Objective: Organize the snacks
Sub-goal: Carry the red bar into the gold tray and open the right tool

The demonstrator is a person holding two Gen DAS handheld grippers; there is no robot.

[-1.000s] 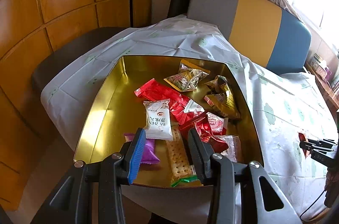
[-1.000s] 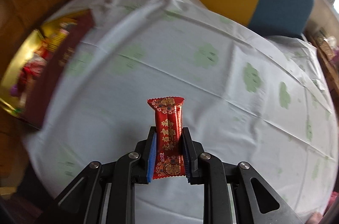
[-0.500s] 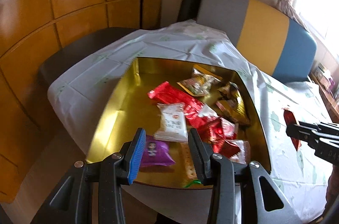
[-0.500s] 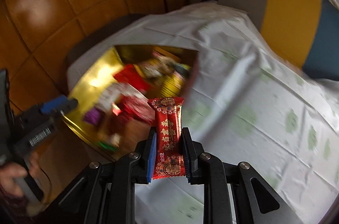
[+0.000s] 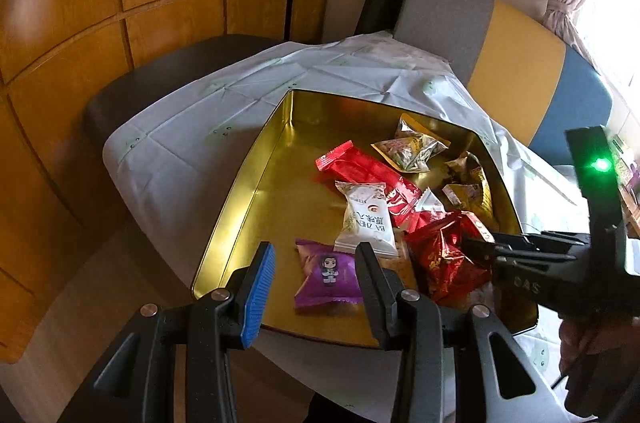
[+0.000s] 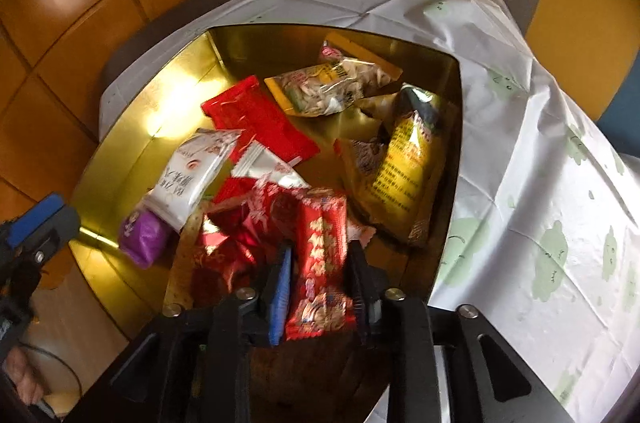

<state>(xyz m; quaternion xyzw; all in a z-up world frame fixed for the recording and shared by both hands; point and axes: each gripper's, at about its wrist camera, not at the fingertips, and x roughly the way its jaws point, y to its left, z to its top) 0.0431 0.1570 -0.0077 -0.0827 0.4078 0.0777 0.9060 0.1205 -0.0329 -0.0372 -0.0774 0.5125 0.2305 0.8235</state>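
Note:
A gold tin (image 5: 256, 183) on the table holds several snack packets: a purple one (image 5: 328, 275), a white one (image 5: 366, 221), a long red one (image 5: 360, 167) and a yellow one (image 6: 404, 167). My left gripper (image 5: 314, 269) is open and empty, hovering over the tin's near edge. My right gripper (image 6: 320, 255) has its jaws slightly apart around a red patterned snack bar (image 6: 322, 259), which sits between them over the red packets inside the tin (image 6: 132, 143). The right gripper also shows in the left wrist view (image 5: 472, 249).
A white tablecloth with green prints (image 6: 540, 207) covers the table. A grey, yellow and blue bench back (image 5: 516, 75) stands behind it. Wooden wall panels (image 5: 120, 3) and a dark chair seat (image 5: 168, 71) are on the left.
My right gripper swung left from over the tablecloth to over the tin with the red bar, and its jaws have widened. My left gripper drew back slightly.

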